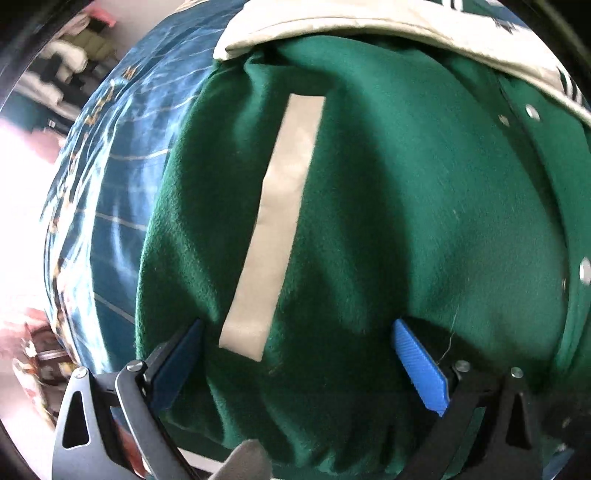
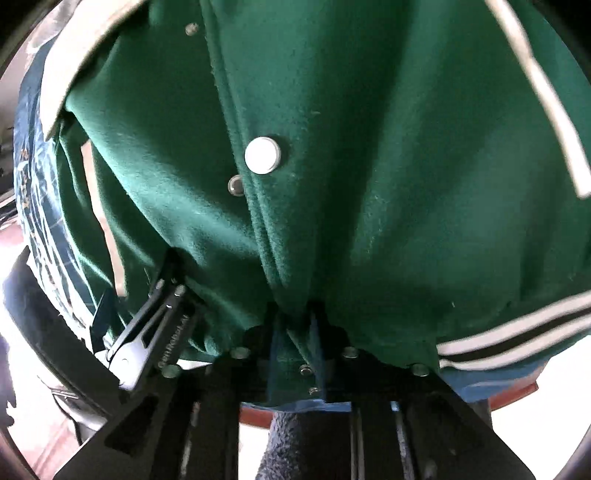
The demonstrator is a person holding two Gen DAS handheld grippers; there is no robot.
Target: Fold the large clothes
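Observation:
A large green varsity jacket (image 1: 388, 206) lies on a blue patterned bedspread (image 1: 110, 192). It has a cream pocket strip (image 1: 277, 229), cream sleeves (image 1: 332, 26) and metal snaps (image 1: 585, 271). My left gripper (image 1: 297, 332) is open, its blue fingers (image 1: 417, 362) spread over the jacket's lower edge beside the pocket strip. In the right wrist view the jacket (image 2: 369, 166) fills the frame, with a white snap (image 2: 263, 155) on the front placket. My right gripper (image 2: 297, 332) is shut on the jacket's hem at the placket. The striped waistband (image 2: 517, 339) runs to its right. The left gripper also shows in that view (image 2: 147, 325).
The bedspread also shows at the left of the right wrist view (image 2: 37, 192). A reddish-brown bed edge (image 2: 513, 395) lies below the hem. Hanging clothes (image 1: 74, 55) are at the far left beyond the bed.

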